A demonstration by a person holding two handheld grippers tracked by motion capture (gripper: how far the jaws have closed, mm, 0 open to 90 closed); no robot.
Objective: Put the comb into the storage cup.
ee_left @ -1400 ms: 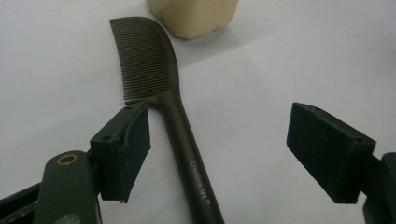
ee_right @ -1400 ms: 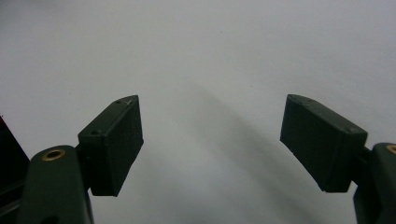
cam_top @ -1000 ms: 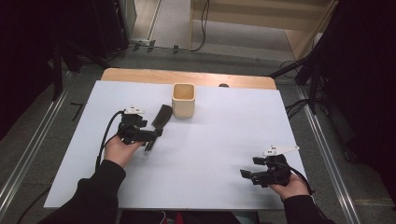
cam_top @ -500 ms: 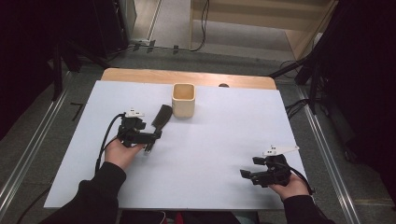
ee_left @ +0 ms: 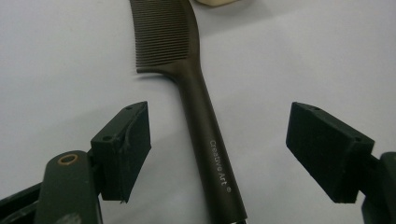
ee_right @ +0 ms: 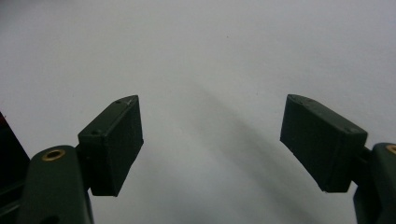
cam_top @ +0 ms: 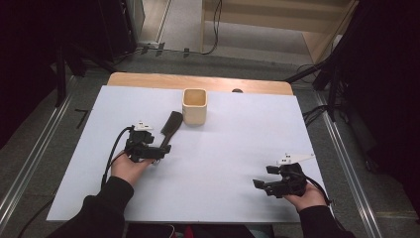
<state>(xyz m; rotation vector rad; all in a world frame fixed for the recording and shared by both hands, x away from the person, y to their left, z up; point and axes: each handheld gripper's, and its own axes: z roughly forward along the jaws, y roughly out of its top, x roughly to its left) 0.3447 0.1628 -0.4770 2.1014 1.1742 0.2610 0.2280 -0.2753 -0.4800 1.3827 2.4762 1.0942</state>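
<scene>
Your left gripper (ee_left: 219, 154) straddles the comb (ee_left: 198, 102) handle, jaws wide, ready to close; the cup (cam_top: 194, 106) waits just beyond. Your right gripper (ee_right: 210, 144) idles with jaws wide.

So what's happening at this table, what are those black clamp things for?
A person sits at a white table with a hand-held gripper in each hand. The left hand-held gripper is open, its jaws on either side of the handle of a dark comb lying flat and not yet gripped. The comb's toothed end points toward a small cream cup. The right hand-held gripper is open over bare table.
</scene>
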